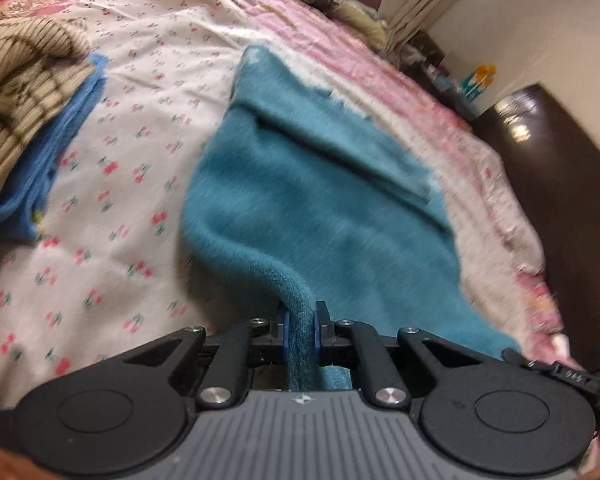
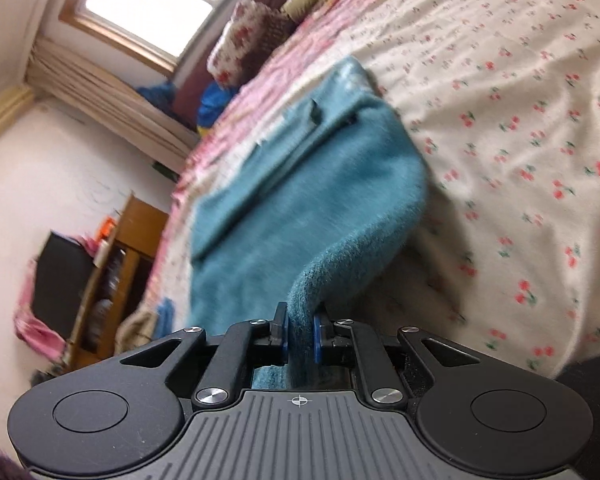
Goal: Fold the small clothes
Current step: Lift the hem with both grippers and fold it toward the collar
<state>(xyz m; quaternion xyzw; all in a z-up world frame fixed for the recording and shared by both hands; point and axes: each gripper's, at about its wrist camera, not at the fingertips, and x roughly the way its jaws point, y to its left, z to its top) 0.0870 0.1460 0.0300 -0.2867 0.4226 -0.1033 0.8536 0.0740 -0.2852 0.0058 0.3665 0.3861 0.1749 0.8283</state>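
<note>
Both hand-held grippers are clenched on the same teal cloth (image 1: 320, 200). Nearest to the left camera, the left hand-held gripper (image 1: 300, 330) pinches a rolled edge of this cloth between its blue pads (image 1: 286, 332), and the fabric passes back through the jaws toward the body of the tool. In the right camera the right hand-held gripper (image 2: 300, 332) grasps another part of the edge in the same way, between its own blue pads (image 2: 317, 336). From both grips the cloth rises a little and then spreads forward onto the bed (image 1: 112, 128), where its far part lies flat with a folded band across it. The bed has a white sheet with small red cherries and a pink border along its edge. At the left in the left view, apart from the teal cloth, a blue cloth (image 1: 48, 160) lies just beside a striped beige garment (image 1: 16, 92). Farther away, a flowered pillow (image 2: 244, 44) lies at the head of the bed, below a window (image 2: 156, 0).
</note>
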